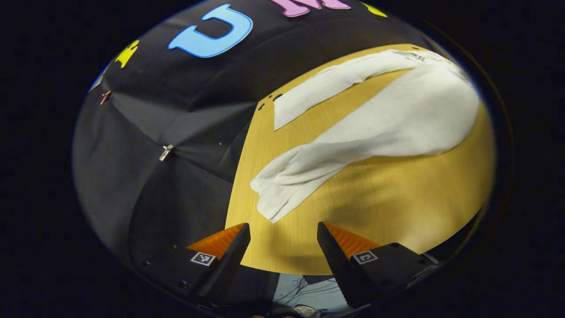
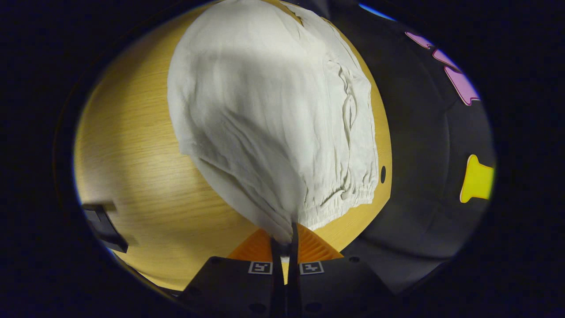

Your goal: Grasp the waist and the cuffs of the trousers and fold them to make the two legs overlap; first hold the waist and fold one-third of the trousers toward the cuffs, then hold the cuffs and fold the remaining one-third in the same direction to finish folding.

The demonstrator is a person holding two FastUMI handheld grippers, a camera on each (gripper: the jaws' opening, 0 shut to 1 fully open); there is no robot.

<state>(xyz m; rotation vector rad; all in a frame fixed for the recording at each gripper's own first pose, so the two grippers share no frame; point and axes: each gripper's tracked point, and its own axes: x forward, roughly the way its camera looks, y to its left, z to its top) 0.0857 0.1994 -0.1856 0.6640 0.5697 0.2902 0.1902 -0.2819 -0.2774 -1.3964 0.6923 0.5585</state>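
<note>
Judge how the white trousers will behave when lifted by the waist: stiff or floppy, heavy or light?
The trousers are probably floppy: fabric gathers and drapes where the right gripper pinches it. Likely light: the cloth looks thin and creased. A leg may trail on the table.

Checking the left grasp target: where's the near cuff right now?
In the left gripper view, the near cuff lies on the wooden table, just ahead of the open left gripper, near the table's left edge.

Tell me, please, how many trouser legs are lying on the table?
2. The near leg ends close to the open left hand-held gripper; the far leg stretches toward the table's far corner. They lie apart, not overlapping.
</note>
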